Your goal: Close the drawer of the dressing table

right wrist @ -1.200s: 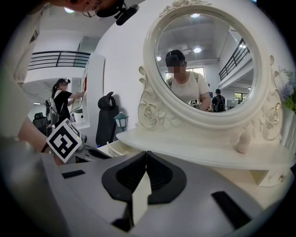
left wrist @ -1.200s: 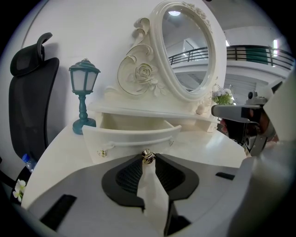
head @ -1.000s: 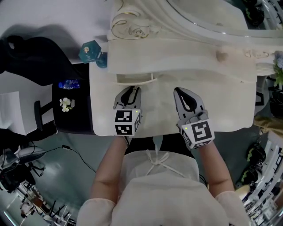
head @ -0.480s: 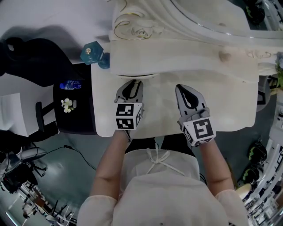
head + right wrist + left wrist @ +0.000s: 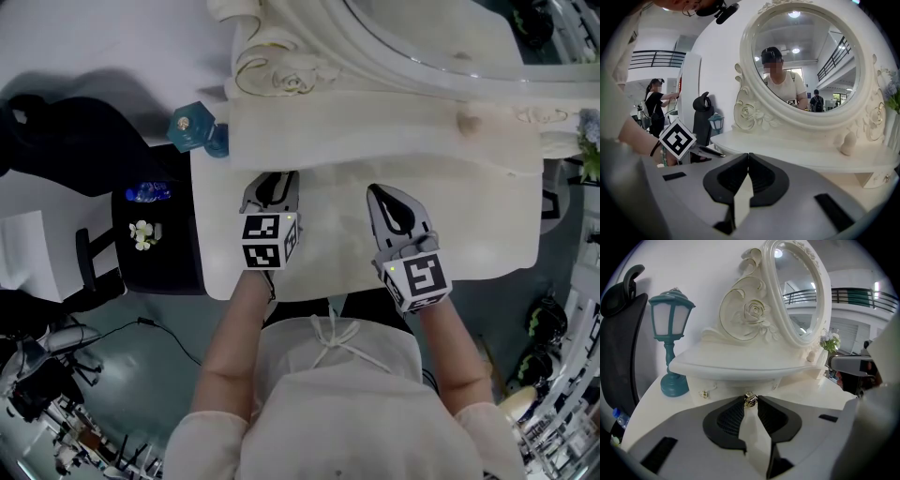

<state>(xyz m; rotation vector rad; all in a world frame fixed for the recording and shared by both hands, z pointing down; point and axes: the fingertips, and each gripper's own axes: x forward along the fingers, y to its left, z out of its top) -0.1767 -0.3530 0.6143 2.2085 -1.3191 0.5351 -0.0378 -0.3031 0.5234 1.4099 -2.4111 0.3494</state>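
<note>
The cream dressing table [image 5: 328,248] carries a raised shelf [image 5: 375,127] under an oval mirror [image 5: 806,61]. In the head view the drawer is tucked under that shelf and hidden. In the left gripper view the drawer front [image 5: 726,386] sits flush beneath the shelf edge. My left gripper [image 5: 279,178] reaches to the shelf edge, its tips [image 5: 750,401] shut on the drawer's small gold knob [image 5: 749,398]. My right gripper [image 5: 379,192] hovers over the tabletop to the right, shut [image 5: 748,155] with nothing in it.
A teal lantern lamp [image 5: 192,117] stands at the table's left back corner [image 5: 670,333]. A black chair [image 5: 66,131] and a black side stand [image 5: 150,225] with a bottle and flowers are left of the table. A person's torso is against the front edge.
The left gripper has moved toward the mirror with the knob, and the drawer has slid from sticking out to under the shelf. The right gripper has stayed put.
</note>
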